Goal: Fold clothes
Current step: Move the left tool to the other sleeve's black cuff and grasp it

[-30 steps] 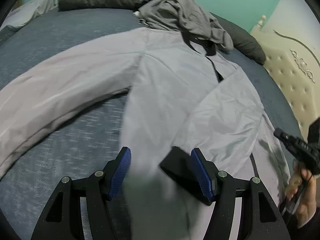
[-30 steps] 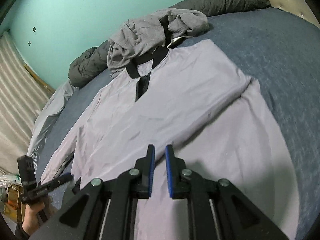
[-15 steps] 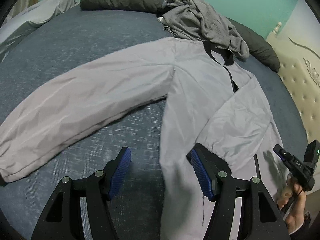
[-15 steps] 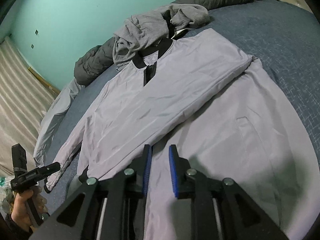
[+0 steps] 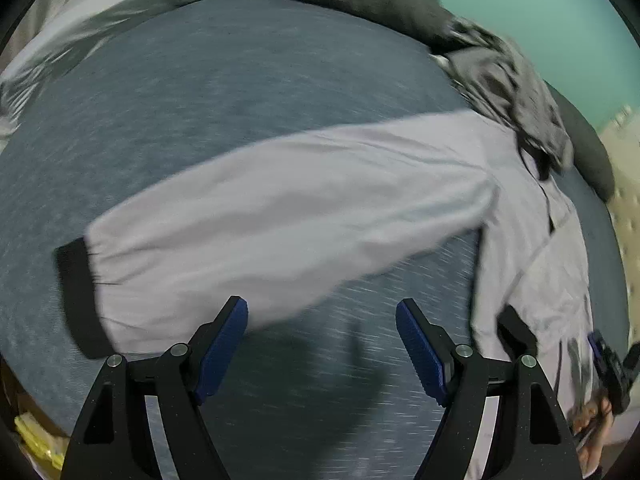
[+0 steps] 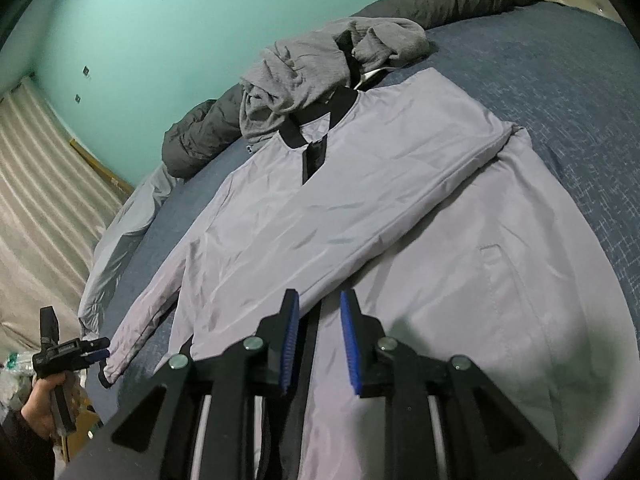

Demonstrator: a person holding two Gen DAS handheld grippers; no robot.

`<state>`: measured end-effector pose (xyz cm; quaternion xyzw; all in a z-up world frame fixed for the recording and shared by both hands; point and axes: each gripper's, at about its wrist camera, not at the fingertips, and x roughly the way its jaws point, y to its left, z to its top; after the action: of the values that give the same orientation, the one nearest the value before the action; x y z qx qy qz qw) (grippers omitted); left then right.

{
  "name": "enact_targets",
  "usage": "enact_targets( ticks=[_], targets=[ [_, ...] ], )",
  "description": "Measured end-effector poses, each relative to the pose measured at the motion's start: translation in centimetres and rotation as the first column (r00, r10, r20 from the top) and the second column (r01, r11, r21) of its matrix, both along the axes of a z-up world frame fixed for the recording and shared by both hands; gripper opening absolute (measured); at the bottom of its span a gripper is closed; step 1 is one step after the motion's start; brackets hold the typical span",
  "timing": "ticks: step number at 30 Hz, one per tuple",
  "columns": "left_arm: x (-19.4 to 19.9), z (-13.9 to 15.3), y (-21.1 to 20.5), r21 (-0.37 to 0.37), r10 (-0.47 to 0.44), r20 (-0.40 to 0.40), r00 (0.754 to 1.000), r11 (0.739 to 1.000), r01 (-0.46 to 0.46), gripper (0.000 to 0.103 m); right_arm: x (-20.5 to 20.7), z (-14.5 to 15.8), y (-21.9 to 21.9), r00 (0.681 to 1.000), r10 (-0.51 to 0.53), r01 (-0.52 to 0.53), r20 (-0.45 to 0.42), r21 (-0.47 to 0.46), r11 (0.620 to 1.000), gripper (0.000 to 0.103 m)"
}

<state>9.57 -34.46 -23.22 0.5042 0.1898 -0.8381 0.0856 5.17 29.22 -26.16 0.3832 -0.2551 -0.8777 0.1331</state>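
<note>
Jacket (image 6: 400,216): flat on bed (image 6: 560,80), one sleeve folded across chest.
Left gripper (image 5: 322,344): spread, empty.
Right gripper (image 6: 319,340): slightly parted, empty.

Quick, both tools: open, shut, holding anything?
Left tool: open, empty, above the bed by the sleeve.
Right tool: slightly open, empty, over the jacket.

We see a light grey jacket (image 6: 360,216) with black collar and cuffs lying flat, front up, on the blue bed (image 6: 560,80). One sleeve (image 6: 400,216) is folded across its chest; the other sleeve (image 5: 280,216) stretches out to the left.
</note>
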Motion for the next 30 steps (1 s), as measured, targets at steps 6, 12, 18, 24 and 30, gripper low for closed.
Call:
enact_targets(
  ticks=[6, 12, 18, 24, 30],
  targets=[
    [1.7, -1.0, -6.7, 0.03, 0.138, 0.016, 0.99, 0.99, -0.138, 0.08, 0.0, -0.2, -0.2, 1.0, -0.007, 0.007, 0.005, 0.019, 1.0, 0.021],
    [3.6, -2.3, -11.3, 0.027, 0.233, 0.03, 0.972, 0.972, -0.233, 0.08, -0.1, -0.4, -0.5, 1.0, -0.017, 0.016, 0.013, 0.04, 0.999, 0.037],
    [4.7, -3.2, -13.1, 0.012, 0.256, 0.029, 0.966, 0.967, -0.256, 0.08, -0.2, -0.7, -0.3, 0.999, -0.034, 0.033, 0.028, 0.051, 0.998, 0.046],
    [5.5, -4.6, -14.3, 0.056, 0.292, 0.04, 0.956, 0.954, -0.294, 0.08, -0.2, -0.5, -0.3, 0.999, -0.031, 0.029, 0.028, 0.054, 0.998, 0.048],
    [5.4, -5.2, -13.7, 0.062, 0.264, 0.023, 0.964, 0.962, -0.265, 0.067, -0.3, -0.7, -0.7, 0.999, -0.02, 0.018, 0.027, 0.066, 0.998, 0.048]
  ],
)
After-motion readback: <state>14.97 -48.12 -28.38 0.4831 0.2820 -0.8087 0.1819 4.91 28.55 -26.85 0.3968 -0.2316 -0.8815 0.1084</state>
